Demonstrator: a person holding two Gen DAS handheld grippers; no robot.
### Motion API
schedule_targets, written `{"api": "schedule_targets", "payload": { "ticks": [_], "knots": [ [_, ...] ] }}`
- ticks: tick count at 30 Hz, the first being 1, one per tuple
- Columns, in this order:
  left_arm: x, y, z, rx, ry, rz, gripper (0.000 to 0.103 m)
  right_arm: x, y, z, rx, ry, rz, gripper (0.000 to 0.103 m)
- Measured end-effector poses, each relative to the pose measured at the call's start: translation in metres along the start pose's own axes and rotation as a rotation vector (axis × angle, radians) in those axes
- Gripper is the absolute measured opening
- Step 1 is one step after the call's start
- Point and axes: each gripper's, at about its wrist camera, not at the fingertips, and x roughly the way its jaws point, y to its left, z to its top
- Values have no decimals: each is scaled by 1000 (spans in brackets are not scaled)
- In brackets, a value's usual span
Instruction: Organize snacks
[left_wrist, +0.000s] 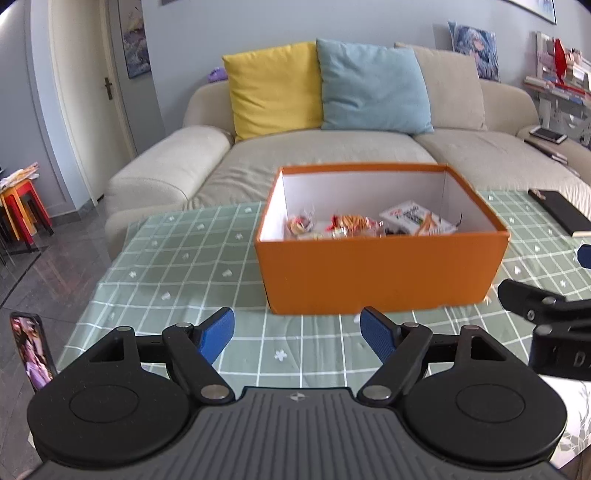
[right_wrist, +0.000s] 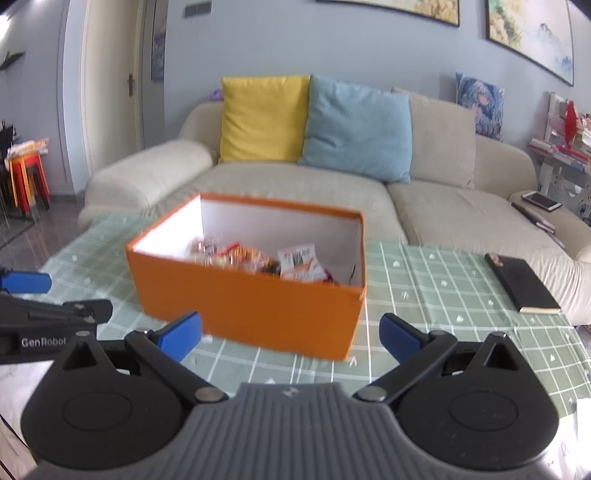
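— Item one, the grippers?

— I logged the left gripper with its blue fingers spread wide and nothing between them, held over the near part of the table. The right gripper was the same: fingers apart, holding nothing. Each showed at the edge of the other's view, side by side.

— Item two, the snacks?

— I counted them as one lot: snack packets, all lying in the bottom of the orange box. The box had no lid on and stood on the table, just beyond both grippers. Individual packets were too blurred to list singly.

— Remaining stock?

— A black notebook lay flat near the table's right edge, well apart from the box. Behind the table I noted a beige sofa with a yellow cushion and a blue cushion leaning side by side.
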Motion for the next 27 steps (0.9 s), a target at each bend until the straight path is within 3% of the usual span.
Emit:
{"api": "schedule_targets", "payload": {
  "ticks": [7, 27],
  "knots": [
    [10, -1, -5, 3, 35, -4, 91, 14, 0, -8, 8, 36, 4, 99],
    [4, -2, -2, 13, 26, -12, 91, 3, -2, -7, 8, 7, -2, 99]
  ]
}}
